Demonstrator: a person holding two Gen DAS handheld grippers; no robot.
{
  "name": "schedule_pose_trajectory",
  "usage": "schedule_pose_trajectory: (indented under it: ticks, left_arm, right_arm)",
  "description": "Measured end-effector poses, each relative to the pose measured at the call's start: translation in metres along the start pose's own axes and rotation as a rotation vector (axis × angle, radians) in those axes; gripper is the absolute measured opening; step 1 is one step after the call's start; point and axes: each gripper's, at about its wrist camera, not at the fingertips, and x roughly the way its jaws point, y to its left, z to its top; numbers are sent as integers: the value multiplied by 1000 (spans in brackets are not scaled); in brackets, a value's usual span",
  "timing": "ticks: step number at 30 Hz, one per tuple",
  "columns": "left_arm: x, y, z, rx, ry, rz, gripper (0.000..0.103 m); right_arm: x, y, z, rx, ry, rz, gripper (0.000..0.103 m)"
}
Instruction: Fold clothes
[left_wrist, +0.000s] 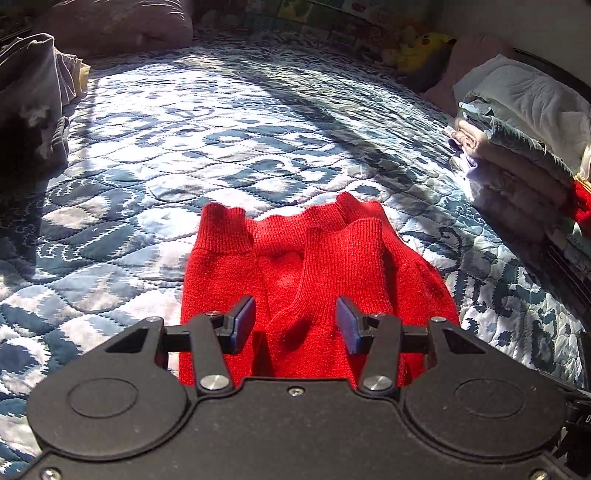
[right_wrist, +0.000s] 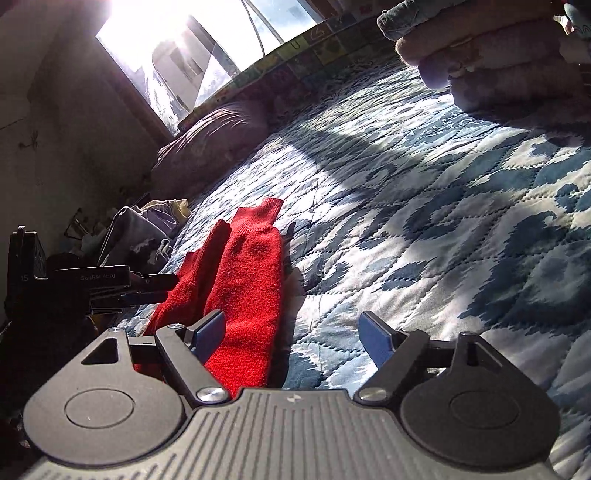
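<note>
On the blue-and-white quilted bedspread (left_wrist: 221, 122), I see the red knit sweater (left_wrist: 295, 266) lying at 6 o'clock, sleeves folded over its body. My left gripper (left_wrist: 295, 325) hovers above it, jaws wide, empty. My right gripper (right_wrist: 291, 339) gapes too, holding nothing; the sweater lies at its 10 o'clock.

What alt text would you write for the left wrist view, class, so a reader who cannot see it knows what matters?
The open left gripper hovers over a red knitted sweater lying on a blue and white quilted bedspread, its sleeves folded across its body. A stack of folded clothes sits at the right edge of the bed, and a loose grey garment lies at the left.
</note>
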Motion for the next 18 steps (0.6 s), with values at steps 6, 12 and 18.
schedule_pose_trajectory:
  ticks: [6, 12, 18]
  left_arm:
    - [24, -11, 10, 76, 55, 15, 37]
    - [40, -17, 17, 100, 99, 30, 28]
    - [36, -29, 19, 157, 99, 56, 21]
  right_arm:
    - [3, -2, 2, 7, 2, -1, 80]
    - [8, 1, 2, -7, -1, -18, 81]
    - [11, 3, 3, -8, -3, -28, 81]
